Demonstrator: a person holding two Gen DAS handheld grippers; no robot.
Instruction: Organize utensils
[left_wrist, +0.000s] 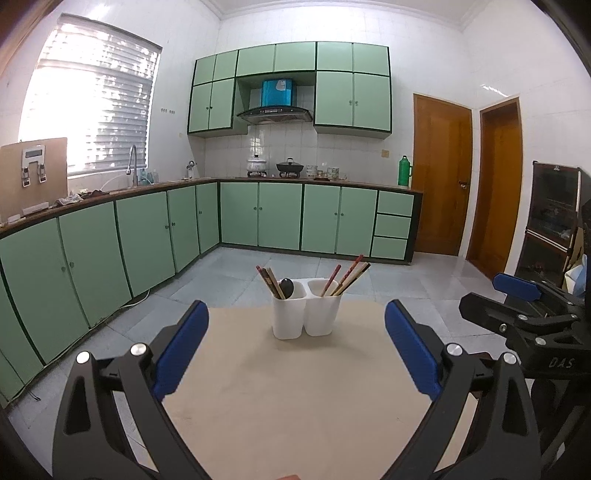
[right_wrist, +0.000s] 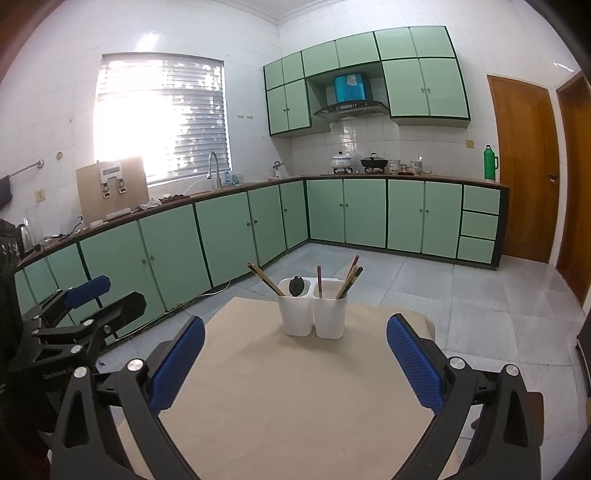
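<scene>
Between the wide-spread blue pads of the left gripper and right gripper, nothing is held. Ahead on the beige table, in a green-cabineted kitchen, a white two-compartment plastic holder is stood upright, with wooden chopsticks and a dark spoon leaned handles-down, tips fanned up and outward.

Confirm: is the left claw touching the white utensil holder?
Apart. The left wrist view shows the open left claw well short of the white utensil holder, with bare beige table between them.

Chopsticks' lower ends and spoon handle hidden inside white holder; bench near edge cut off.
</scene>
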